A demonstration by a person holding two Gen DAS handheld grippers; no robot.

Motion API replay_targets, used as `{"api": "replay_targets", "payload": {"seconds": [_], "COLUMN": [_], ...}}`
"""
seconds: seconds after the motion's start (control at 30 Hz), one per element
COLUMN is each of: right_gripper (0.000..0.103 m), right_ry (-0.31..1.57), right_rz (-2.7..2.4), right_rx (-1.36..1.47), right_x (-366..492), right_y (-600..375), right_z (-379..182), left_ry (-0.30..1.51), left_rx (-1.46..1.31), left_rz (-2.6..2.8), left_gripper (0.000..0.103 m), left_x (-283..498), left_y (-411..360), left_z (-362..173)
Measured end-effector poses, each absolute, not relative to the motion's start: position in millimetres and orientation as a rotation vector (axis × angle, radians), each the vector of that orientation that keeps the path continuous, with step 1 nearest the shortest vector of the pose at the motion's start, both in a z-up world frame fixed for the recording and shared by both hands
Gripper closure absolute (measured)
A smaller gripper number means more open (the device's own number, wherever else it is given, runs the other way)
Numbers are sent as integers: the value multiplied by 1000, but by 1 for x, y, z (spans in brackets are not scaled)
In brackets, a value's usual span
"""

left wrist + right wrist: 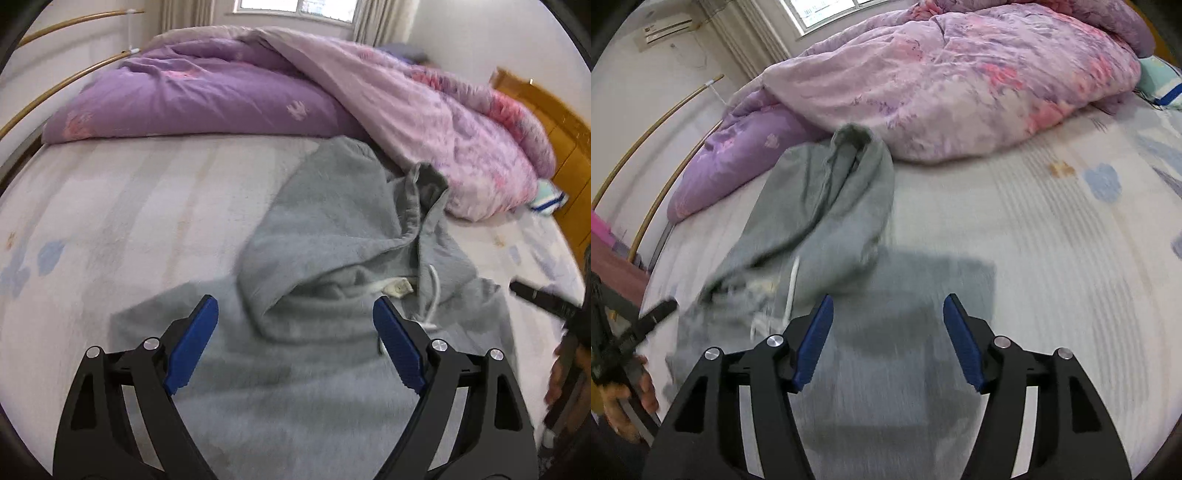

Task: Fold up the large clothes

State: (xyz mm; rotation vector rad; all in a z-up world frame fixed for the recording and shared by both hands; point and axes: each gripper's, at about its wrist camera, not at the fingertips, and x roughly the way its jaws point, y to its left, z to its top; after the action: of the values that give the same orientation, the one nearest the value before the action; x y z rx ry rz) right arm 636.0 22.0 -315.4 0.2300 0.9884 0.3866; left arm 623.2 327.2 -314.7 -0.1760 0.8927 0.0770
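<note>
Left tool [295, 343]: jaws spread wide, nothing between the blue pads [192, 347]; it hangs over the near body of the hoodie [332, 229]. In the right view it shows only as a dark tip at 9 o'clock [657, 312], with the hand [628, 402] that holds it at 8 o'clock.

Right tool [886, 339]: jaws likewise spread, empty, above the hoodie's [827, 206] lower part. From the left view only a dark tip shows at 3 o'clock [543, 299].

Hoodie: grey, fleecy, lying on the bed [129, 206] at the centre of both views. Body spread toward 6 o'clock under both tools; hood rumpled toward 12 o'clock, its opening touching the edge of the quilt. White drawstring [432, 295] and a pale neck label [399, 286] lie at the collar, just off the right pad in the left view. Much of the cloth is motion-blurred.

Bed: pale striped sheet with faint blue and tan marks.

Quilt [942, 85]: pink-lilac floral, heaped at 12 to 2 o'clock. Purple quilt [192, 99]: at 10 to 12 o'clock in the left view, beside the pink one.

Headboard [550, 122]: wood, at 2 to 3 o'clock in the left view.

Window [295, 7]: at 12 o'clock, between curtains.
</note>
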Motion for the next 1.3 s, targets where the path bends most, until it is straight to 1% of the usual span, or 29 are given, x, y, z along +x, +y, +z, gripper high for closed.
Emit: {"api": "replay_targets", "payload": {"seconds": [0.07, 0.13, 0.23, 0.47, 0.57, 0.6, 0.63, 0.67, 0.7, 0.73, 0.77, 0.9, 1.0, 1.07, 1.23, 1.3], "right_gripper": [42, 42, 42, 42, 42, 49, 66, 96, 97, 97, 97, 97, 97, 97, 97, 97], "right_ry": [999, 1005, 1005, 980, 1016, 1004, 989, 972, 955, 912, 887, 841, 805, 794, 801, 798], "right_rz": [359, 343, 339, 314, 216, 227, 239, 244, 258, 271, 279, 362, 399, 423, 457, 481], "right_rx": [264, 233, 206, 206, 79, 85, 87, 87, 93, 98, 95, 117, 149, 196, 189, 220], "right_x": [665, 683, 711, 772, 788, 790, 790, 789, 787, 782, 777, 753, 736, 727, 715, 710], "right_y": [27, 34, 52, 92, 108, 108, 108, 107, 105, 100, 96, 78, 59, 49, 41, 37], "right_z": [-320, -321, -326, -329, -341, -342, -342, -340, -337, -331, -326, -309, -293, -284, -265, -257], "left_ry": [915, 937, 975, 981, 982, 988, 983, 984, 986, 981, 976, 984, 989, 998, 975, 964], "left_rx": [-101, -46, -37, 108, 165, 163, 145, 123, 90, 50, 27, -45, -34, -50, -212, -169], "left_rz": [111, 149, 118, 82, 109, 116, 114, 100, 78, 60, 54, 48, 67, 63, -30, -13], "left_gripper": [17, 17, 17, 18, 18, 19, 24, 36, 43, 54, 59, 62, 62, 65, 64, 64], "left_x": [643, 657, 674, 688, 698, 702, 704, 705, 705, 704, 702, 696, 694, 691, 681, 681], "left_y": [319, 316, 318, 306, 300, 301, 303, 303, 305, 306, 306, 311, 309, 310, 325, 315], "left_z": [-327, -338, -350, -357, -364, -366, -366, -365, -363, -360, -357, -350, -351, -350, -340, -335]}}
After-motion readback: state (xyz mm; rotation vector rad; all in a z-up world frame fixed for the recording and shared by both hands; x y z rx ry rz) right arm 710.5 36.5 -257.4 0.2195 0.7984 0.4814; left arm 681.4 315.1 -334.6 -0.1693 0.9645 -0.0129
